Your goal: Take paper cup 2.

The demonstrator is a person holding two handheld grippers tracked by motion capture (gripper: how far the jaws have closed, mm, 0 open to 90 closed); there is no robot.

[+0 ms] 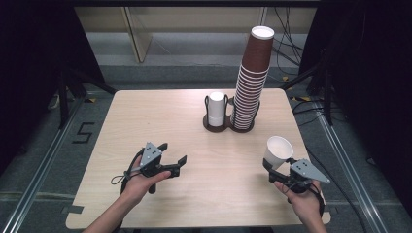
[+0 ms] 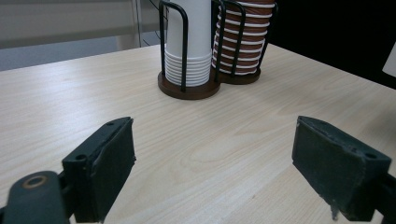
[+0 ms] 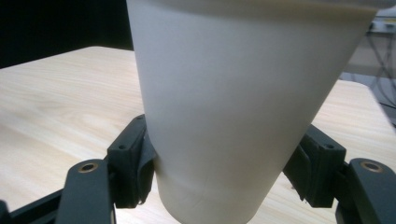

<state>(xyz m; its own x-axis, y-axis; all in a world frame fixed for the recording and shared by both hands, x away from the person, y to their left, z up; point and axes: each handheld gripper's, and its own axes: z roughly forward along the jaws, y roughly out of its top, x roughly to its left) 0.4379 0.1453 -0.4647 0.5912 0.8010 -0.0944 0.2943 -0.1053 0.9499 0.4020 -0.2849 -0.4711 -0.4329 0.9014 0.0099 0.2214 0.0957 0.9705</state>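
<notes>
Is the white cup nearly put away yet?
Not yet. Already done: the right gripper is shut on one white cup, lifted off the table. In hand: that cup is tilted, away from the holder. The left gripper is open and empty. Probably left: carrying the cup to the white stack beside the tall brown stack.

Both hand-held tools are matte black two-jaw grippers, the left gripper (image 1: 173,159) and the right gripper (image 1: 278,166), each topped by a grey three-cornered plate dotted with small dark screw heads. Their jaws end in thick, blocky black pads (image 2: 112,163) with round bolt holes and brass-coloured pivot rings. A thin black cable (image 1: 118,178) loops from the near end of the left one, and the person's forearms are bare, without sleeves.
</notes>
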